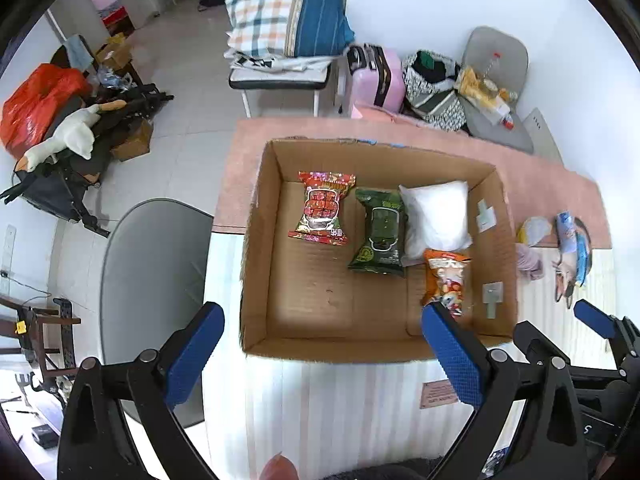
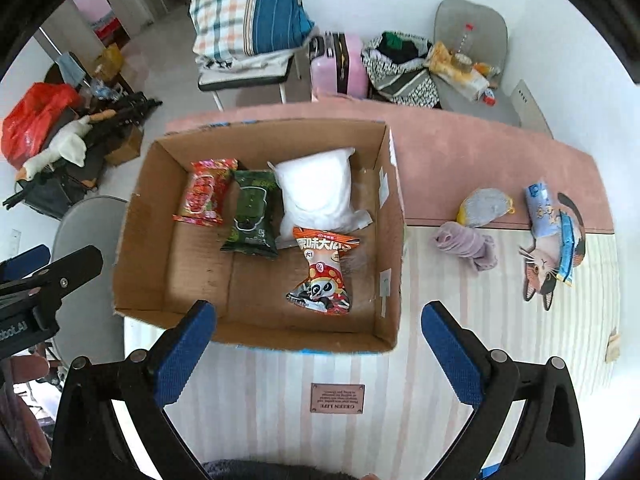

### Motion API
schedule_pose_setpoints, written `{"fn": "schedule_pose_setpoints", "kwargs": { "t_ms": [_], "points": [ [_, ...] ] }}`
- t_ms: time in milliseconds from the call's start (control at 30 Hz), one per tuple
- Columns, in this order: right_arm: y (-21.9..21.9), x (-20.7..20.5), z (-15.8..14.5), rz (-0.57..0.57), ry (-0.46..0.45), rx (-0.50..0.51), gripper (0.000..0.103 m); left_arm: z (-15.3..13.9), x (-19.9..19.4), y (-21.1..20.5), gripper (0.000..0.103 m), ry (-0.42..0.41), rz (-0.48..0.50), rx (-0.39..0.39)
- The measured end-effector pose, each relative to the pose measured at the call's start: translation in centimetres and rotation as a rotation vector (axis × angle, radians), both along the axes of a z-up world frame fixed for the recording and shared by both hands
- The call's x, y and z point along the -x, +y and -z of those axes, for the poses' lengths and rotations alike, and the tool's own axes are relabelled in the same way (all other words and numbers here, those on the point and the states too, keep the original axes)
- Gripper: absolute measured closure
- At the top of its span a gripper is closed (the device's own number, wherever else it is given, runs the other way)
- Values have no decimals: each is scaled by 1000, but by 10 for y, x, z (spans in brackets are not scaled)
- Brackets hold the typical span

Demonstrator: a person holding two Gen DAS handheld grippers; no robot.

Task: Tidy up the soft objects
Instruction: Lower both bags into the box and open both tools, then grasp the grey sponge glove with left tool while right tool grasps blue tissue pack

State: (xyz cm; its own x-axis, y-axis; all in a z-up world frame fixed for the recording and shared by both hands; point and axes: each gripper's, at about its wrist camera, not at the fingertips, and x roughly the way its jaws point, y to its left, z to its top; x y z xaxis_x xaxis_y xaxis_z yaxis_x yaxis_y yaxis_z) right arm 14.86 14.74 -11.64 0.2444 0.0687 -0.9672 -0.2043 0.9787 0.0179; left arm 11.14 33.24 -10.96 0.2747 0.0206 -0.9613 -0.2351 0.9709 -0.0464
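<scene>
An open cardboard box (image 1: pixel 256 240) (image 2: pixel 136 240) holds a red packet (image 1: pixel 323 208) (image 2: pixel 205 192), a dark green packet (image 1: pixel 380 232) (image 2: pixel 252 212), a white pillow pack (image 1: pixel 436 216) (image 2: pixel 316 192) and an orange snack bag (image 1: pixel 446 280) (image 2: pixel 324 272). To the box's right on the table lie a purple cloth (image 2: pixel 466 248) (image 1: pixel 530 266), a grey-yellow pouch (image 2: pixel 484 206) (image 1: pixel 534 230) and a blue packet (image 2: pixel 550 228) (image 1: pixel 574 240). My left gripper (image 1: pixel 322 350) is open and empty above the box's near wall. My right gripper (image 2: pixel 320 350) is open and empty above the box's near right corner.
The table has a pink runner (image 2: pixel 460 148) and a striped mat (image 2: pixel 440 340) with a cat picture (image 2: pixel 548 268). A grey chair (image 1: pixel 152 280) stands at the left. Behind are a bench with bedding (image 1: pixel 280 24), a pink suitcase (image 1: pixel 380 76) and clutter on the floor (image 1: pixel 80 128).
</scene>
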Motion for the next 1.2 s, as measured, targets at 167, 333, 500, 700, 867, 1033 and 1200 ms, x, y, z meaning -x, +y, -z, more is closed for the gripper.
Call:
{"fn": "schedule_pose_setpoints", "kwargs": {
  "t_ms": [167,333,500,700,867,1033,1200],
  "points": [
    [-11,18,-29,1,-26,-38,0,-22,17,-7,1,-32,-2,13],
    [-22,27,-47,4,-39,-80,0,-38,23,-22,1,-52,6,11],
    [-56,21,-55,47,-47,-118,0,-50,9,-60,1,-72,59,11],
    [-158,-13,-56,185,-49,-93,0,-42,-45,-144,1,-87,195,-9],
    [-267,-59,-37,298,-39,-12,0,-3,-121,-243,1,-29,403,-54],
    [-366,-116,6,379,35,-26,0,62,-190,-338,2,96,598,-91],
    [-429,-180,66,388,119,-40,0,132,-236,-393,2,231,694,-152]
  ]
}}
